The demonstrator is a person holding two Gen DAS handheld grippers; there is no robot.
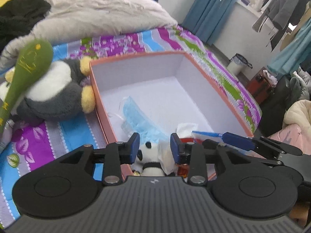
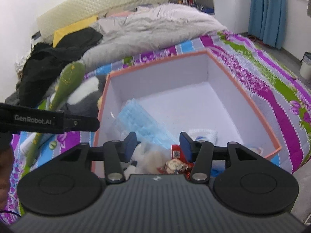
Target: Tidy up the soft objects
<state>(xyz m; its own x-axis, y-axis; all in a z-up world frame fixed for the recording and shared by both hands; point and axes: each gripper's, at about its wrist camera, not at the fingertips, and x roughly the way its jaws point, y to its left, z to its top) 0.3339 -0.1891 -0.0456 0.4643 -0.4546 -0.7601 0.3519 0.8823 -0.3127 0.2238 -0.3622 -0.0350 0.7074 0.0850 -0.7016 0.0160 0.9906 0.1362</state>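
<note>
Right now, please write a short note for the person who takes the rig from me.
Left gripper: open over the box's near end, above the small panda plush, holding nothing.
Right gripper: open beside it, holding nothing.
Done: pink box holds panda plush, blue face masks, tissue pack, snack wrappers.
Left: penguin plush and green plush club lie on the bedspread outside the box.

— The small panda toy (image 1: pixel 148 158) is showing only its head and collar; the left tool (image 1: pixel 155 147) and its grey housing are covering the rest.

— What is blurring?

— The green plush club (image 1: pixel 25 68) is smearing, and its lower end is running off the left edge. In the right wrist view the snack wrappers (image 2: pixel 175 166) are too blurred to read, and the penguin plush (image 2: pixel 87 95) is sitting half hidden behind the box wall (image 2: pixel 108 97).
</note>
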